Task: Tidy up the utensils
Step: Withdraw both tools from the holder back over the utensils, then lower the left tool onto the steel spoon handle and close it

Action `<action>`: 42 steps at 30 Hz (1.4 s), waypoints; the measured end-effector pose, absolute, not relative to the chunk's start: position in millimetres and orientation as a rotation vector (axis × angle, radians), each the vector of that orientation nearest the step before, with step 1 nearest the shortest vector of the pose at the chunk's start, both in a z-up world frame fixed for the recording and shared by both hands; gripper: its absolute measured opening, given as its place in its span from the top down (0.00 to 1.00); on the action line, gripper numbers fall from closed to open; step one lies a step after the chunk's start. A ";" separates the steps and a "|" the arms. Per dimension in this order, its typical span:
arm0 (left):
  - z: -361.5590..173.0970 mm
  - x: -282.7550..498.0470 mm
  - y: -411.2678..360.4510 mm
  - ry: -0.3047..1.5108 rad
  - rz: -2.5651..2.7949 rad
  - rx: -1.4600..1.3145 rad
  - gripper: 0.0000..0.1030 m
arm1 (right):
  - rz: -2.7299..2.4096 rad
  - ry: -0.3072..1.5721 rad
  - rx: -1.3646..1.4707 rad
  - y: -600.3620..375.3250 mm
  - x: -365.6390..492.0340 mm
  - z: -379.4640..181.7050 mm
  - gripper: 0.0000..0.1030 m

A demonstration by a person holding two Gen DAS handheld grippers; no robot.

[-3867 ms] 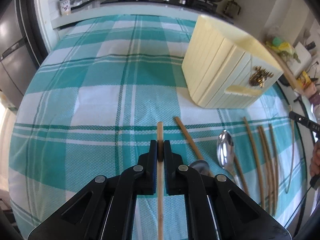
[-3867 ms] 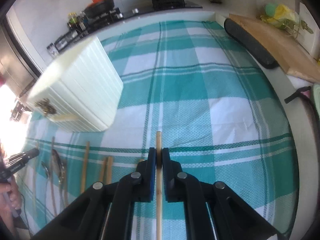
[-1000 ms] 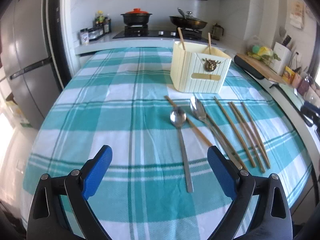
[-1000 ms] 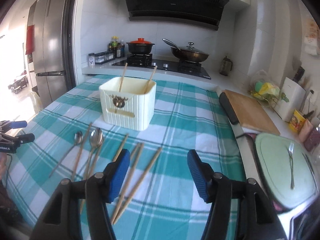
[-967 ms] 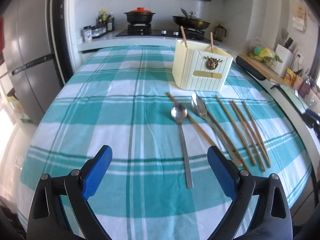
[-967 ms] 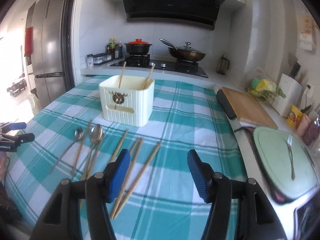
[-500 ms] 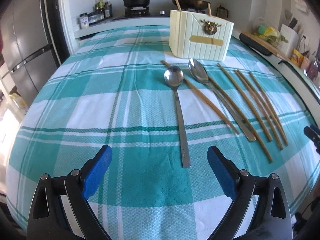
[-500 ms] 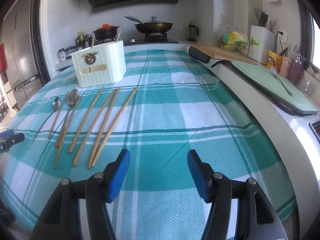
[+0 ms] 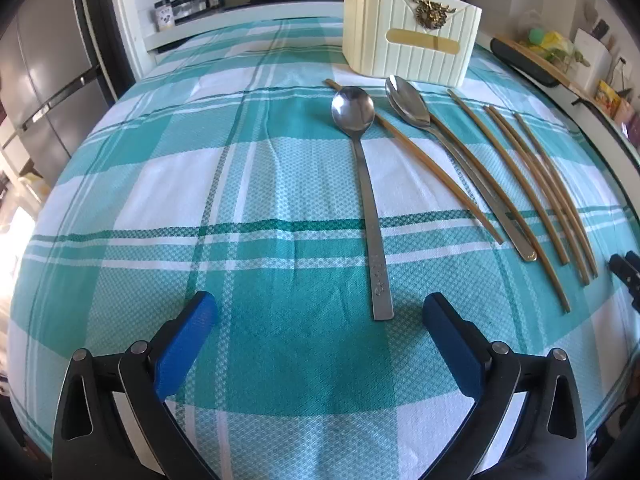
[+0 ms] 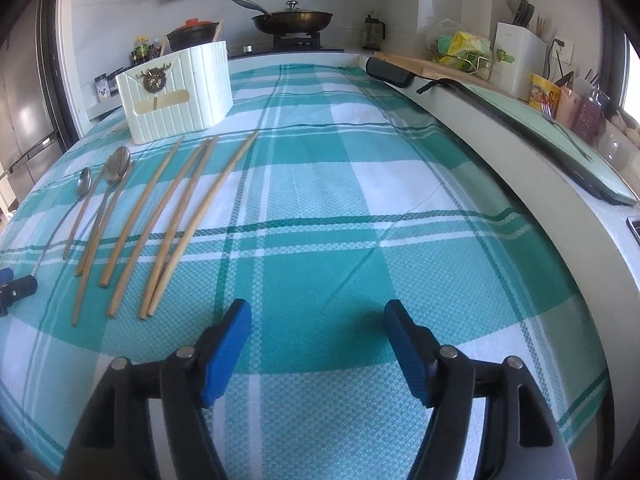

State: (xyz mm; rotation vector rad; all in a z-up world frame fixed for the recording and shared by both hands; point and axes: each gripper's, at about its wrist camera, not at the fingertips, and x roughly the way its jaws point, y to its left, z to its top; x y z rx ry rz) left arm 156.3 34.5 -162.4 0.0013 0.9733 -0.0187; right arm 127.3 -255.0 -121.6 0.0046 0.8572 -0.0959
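A cream ribbed utensil holder [image 9: 412, 50] stands at the far side of the checked cloth, with two chopsticks poking out; it also shows in the right wrist view [image 10: 176, 92]. In front of it lie two steel spoons [image 9: 362, 184] [image 9: 452, 156] and several wooden chopsticks [image 9: 532, 184], seen in the right wrist view [image 10: 176, 216] too. My left gripper [image 9: 318, 320] is open and empty, low over the cloth near the left spoon's handle end. My right gripper [image 10: 318, 326] is open and empty, low over the cloth to the right of the chopsticks.
A teal and white checked cloth [image 10: 360, 184] covers the table. A stove with a pan [image 10: 292, 20] and a pot stands behind. A cutting board [image 10: 408, 64], a green tray with a fork [image 10: 560, 136] and jars line the right counter. A fridge [image 9: 44, 80] stands left.
Both grippers held a chopstick earlier and are now open and empty; two chopsticks now stand in the holder. Both grippers have dropped low toward the cloth, closer to the utensils.
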 end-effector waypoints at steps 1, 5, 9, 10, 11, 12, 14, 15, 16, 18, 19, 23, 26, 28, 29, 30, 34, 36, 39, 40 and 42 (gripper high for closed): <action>-162.3 156.0 34.5 0.973 -0.018 0.001 0.00 | -0.085 0.862 0.003 -254.5 128.0 -122.1 0.23; -162.2 156.4 34.4 0.979 -0.013 -0.003 0.00 | -0.095 0.874 -0.011 -251.1 128.5 -122.7 0.17; -161.8 156.4 34.3 0.979 -0.013 -0.001 0.00 | -0.096 0.878 0.004 -253.2 125.7 -122.6 0.16; -161.6 157.2 34.3 0.978 -0.012 -0.002 0.00 | -0.090 0.878 0.001 -253.6 125.3 -122.7 0.16; -161.6 157.2 34.1 0.978 -0.010 -0.002 0.00 | -0.084 0.881 -0.005 -253.6 125.4 -122.7 0.15; -161.6 157.5 33.9 0.979 -0.008 -0.002 0.00 | -0.080 0.884 -0.007 -253.9 125.5 -122.7 0.15; -161.5 157.9 34.1 0.979 -0.010 -0.004 0.00 | -0.067 0.890 -0.012 -254.7 125.7 -122.4 0.15; -161.5 157.5 34.4 0.978 -0.012 -0.003 0.00 | -0.064 0.893 -0.014 -254.8 126.0 -122.4 0.15; -161.5 157.3 34.5 0.977 -0.014 -0.002 0.00 | -0.065 0.896 -0.014 -254.5 126.6 -122.3 0.15; -161.4 157.6 34.4 0.976 -0.015 -0.001 0.00 | -0.070 0.902 -0.019 -253.5 127.7 -122.3 0.15; -161.3 157.5 34.3 0.976 -0.017 0.001 0.00 | -0.073 0.904 -0.018 -253.2 128.3 -122.4 0.14; -159.1 155.8 35.9 0.972 -0.038 -0.004 0.01 | -0.076 0.896 -0.018 -252.6 127.9 -123.0 0.14; -152.3 156.3 37.4 0.950 -0.057 -0.004 0.01 | -0.076 0.891 -0.017 -252.5 127.3 -123.1 0.14; -146.1 162.0 37.5 0.937 -0.060 0.007 0.01 | -0.077 0.893 -0.016 -252.5 127.2 -123.1 0.14; -142.7 166.8 38.0 0.933 -0.064 0.007 0.01 | -0.077 0.893 -0.016 -252.6 126.9 -123.1 0.14; -139.9 171.7 38.8 0.931 -0.065 0.004 0.02 | -0.078 0.894 -0.015 -252.6 127.1 -123.0 0.14; -136.9 201.5 37.0 0.947 -0.089 0.000 0.09 | -0.079 0.895 -0.015 -252.5 127.3 -122.8 0.14; -143.7 218.3 34.0 0.971 -0.095 0.004 0.16 | -0.079 0.895 -0.014 -252.6 127.3 -122.6 0.14; -154.6 241.5 29.1 0.997 -0.105 0.009 0.19 | -0.079 0.896 -0.014 -252.7 127.4 -122.7 0.14; -154.8 247.4 26.2 0.983 -0.100 0.030 0.19 | -0.078 0.896 -0.015 -252.7 127.4 -122.8 0.14; -155.2 257.6 22.8 0.982 -0.105 0.043 0.18 | -0.079 0.896 -0.014 -252.8 127.3 -122.9 0.14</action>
